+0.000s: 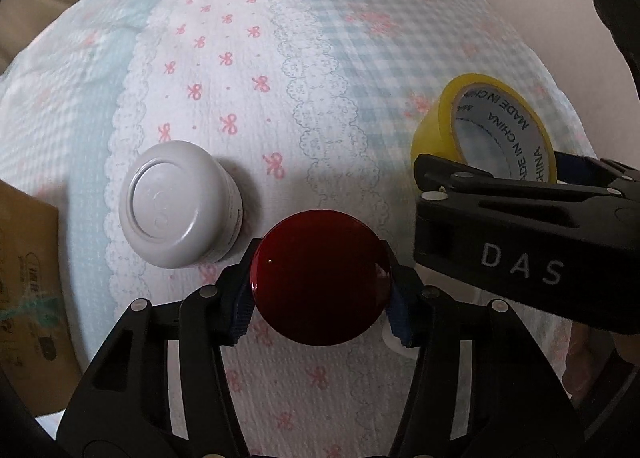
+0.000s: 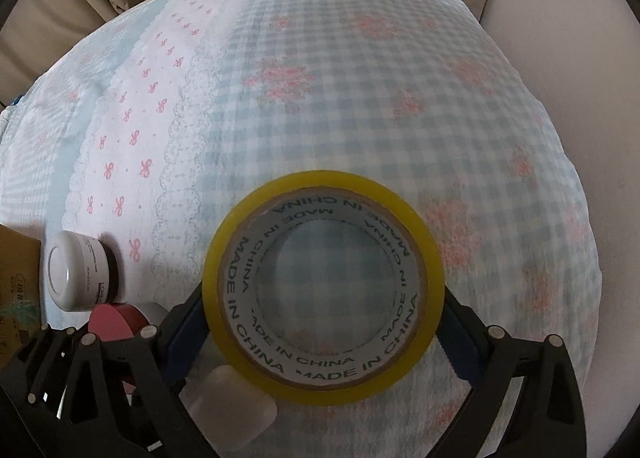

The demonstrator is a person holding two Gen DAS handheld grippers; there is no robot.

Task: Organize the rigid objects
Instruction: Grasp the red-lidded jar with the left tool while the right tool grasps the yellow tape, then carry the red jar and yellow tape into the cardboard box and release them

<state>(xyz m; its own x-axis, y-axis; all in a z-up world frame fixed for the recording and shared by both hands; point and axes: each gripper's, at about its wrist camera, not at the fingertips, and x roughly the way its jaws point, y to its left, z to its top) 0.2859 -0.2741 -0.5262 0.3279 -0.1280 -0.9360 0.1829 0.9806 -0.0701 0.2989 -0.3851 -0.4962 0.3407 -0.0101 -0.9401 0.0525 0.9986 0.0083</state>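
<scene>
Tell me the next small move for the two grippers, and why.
Probably carry the red lid in the left gripper toward the cardboard box at the left edge. Both grippers are already clamped, the right gripper on the yellow tape roll.

Each camera sits behind its own fingers, looking steeply down on the patterned bedspread [image 1: 240,70] from close above. The left view faces a red-lidded jar [image 1: 320,278] between its fingers; the right faces a tape roll [image 2: 324,282]. Both views share the white jar [image 1: 180,204] and that tape roll.
</scene>
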